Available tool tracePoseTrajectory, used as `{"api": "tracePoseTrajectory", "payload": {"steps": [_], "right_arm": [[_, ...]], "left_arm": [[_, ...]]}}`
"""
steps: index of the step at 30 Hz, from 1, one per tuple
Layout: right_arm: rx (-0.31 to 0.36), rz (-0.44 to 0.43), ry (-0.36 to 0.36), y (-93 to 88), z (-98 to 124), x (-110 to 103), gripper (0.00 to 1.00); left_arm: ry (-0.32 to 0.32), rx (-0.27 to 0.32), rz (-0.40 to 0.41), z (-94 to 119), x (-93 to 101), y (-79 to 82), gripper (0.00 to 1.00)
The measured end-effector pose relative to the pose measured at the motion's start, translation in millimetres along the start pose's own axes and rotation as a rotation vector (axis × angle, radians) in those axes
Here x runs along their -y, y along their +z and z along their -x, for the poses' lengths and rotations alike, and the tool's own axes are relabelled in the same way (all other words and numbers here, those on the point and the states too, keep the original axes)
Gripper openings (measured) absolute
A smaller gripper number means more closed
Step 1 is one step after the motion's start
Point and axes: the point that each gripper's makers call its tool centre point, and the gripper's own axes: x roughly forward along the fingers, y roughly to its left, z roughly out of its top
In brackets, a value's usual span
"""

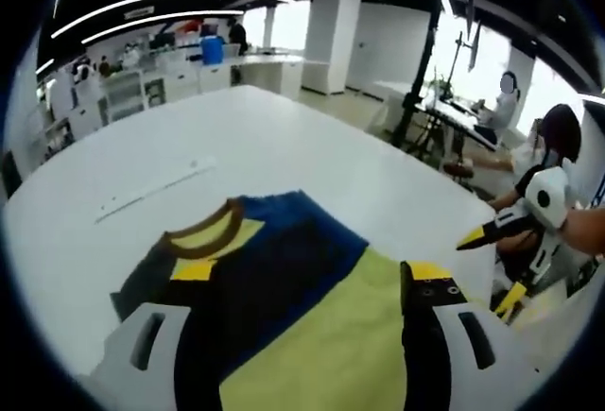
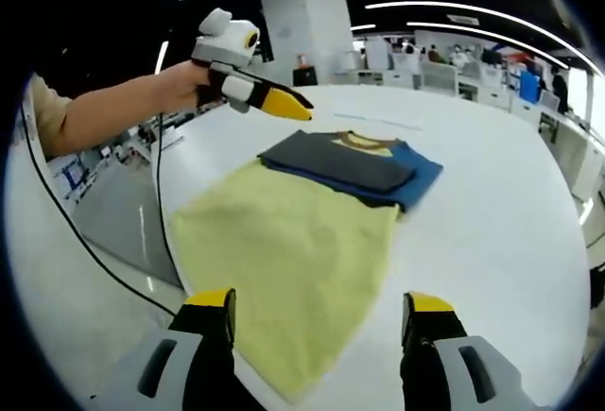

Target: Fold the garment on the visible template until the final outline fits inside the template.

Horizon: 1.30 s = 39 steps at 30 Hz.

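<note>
The garment (image 2: 312,217) is lying spread on the table (image 2: 492,175), its upper part folded over into a stacked layer at the far end and its lower part reaching toward the near table edge. In the right gripper view the left gripper (image 2: 248,78) is hanging above the table's left side, just beyond the garment. In the left gripper view the right gripper (image 1: 515,241) is sitting off the garment's right side, and a thin strip (image 1: 156,187), perhaps a ruler, is lying on the table behind the garment.

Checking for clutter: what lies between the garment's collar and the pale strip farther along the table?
Bare white table separates the garment collar from the pale strip, in the left gripper view.
</note>
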Motion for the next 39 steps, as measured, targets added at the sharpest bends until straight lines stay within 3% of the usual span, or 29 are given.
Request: {"api": "tracePoseTrajectory", "payload": {"steps": [39], "right_arm": [[-0.003, 0.006, 0.015, 1.0, -3, -4, 0.71]], "left_arm": [[0.080, 0.056, 0.117, 73, -9.8, -41.5, 0.75]]}}
